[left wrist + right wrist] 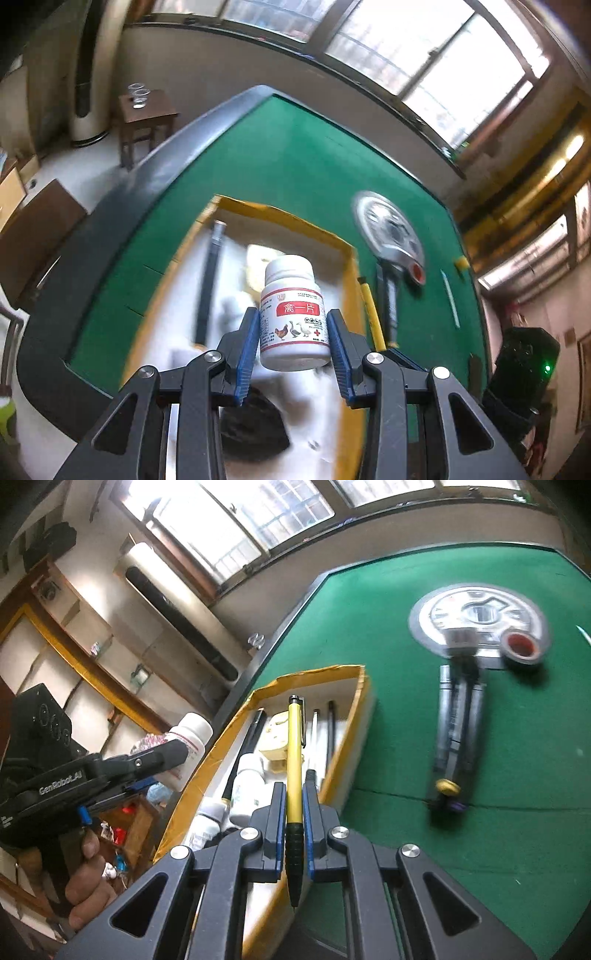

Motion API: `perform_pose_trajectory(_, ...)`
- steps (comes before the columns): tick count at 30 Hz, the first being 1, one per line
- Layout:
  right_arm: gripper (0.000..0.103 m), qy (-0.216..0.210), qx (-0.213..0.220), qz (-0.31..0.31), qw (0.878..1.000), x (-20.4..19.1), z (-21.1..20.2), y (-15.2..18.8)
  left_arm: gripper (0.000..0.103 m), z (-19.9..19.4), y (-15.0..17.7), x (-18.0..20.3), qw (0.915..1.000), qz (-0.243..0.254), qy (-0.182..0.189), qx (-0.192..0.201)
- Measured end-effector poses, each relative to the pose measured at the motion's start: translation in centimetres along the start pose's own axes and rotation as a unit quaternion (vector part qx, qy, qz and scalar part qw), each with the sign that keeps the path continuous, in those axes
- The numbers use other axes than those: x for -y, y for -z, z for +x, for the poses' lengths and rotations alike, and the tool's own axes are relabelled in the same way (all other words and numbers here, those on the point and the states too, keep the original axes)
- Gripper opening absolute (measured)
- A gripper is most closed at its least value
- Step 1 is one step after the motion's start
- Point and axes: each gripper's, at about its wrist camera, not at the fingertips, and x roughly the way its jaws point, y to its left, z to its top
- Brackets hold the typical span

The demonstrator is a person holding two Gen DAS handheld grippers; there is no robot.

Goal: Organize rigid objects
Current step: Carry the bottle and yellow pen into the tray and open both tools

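Note:
My left gripper (291, 325) is shut on a white pill bottle (293, 314) with a red label, held above the white box with yellow taped rim (325, 232). It also shows in the right wrist view (184, 749) beside the box's left rim. My right gripper (293, 794) is shut on a yellow mechanical pencil (294, 753) with a black grip, held over the box (317, 672). The box holds several pens, white bottles (247, 786) and a yellowish item.
The box sits on a green felt table (295, 155) with a dark raised edge. A round silver panel (478, 618), a roll of tape (521, 646) and a bundle of grey pens (456, 720) lie right of the box. A white stick (450, 299) lies further right.

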Motion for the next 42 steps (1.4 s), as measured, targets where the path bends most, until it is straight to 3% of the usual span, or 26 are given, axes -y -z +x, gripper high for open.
perform_pose_trajectory(7, 0.008, 0.026, -0.035, -0.001, 0.999, -1.9, 5.0, -2.0, 0.039, 4.0, -2.0, -2.9, 0.9989, -0.02, -0.028, -0.032)
perform_pose_trajectory(20, 0.008, 0.069, -0.052, -0.014, 0.996, -2.2, 7.3, -2.5, 0.039, 8.9, -4.5, -3.7, 0.9963, -0.009, -0.054, -0.065)
perform_pose_trajectory(35, 0.008, 0.13, -0.064, -0.052, 0.988, -3.7, 9.1, -2.6, 0.039, 9.9, -4.7, -2.3, 0.994, 0.011, -0.079, -0.075)
perform_pose_trajectory(42, 0.009, 0.124, -0.067, -0.05, 0.989, -3.5, 9.4, -2.8, 0.039, 10.4, -4.3, -2.3, 0.9929, 0.012, -0.083, -0.084)
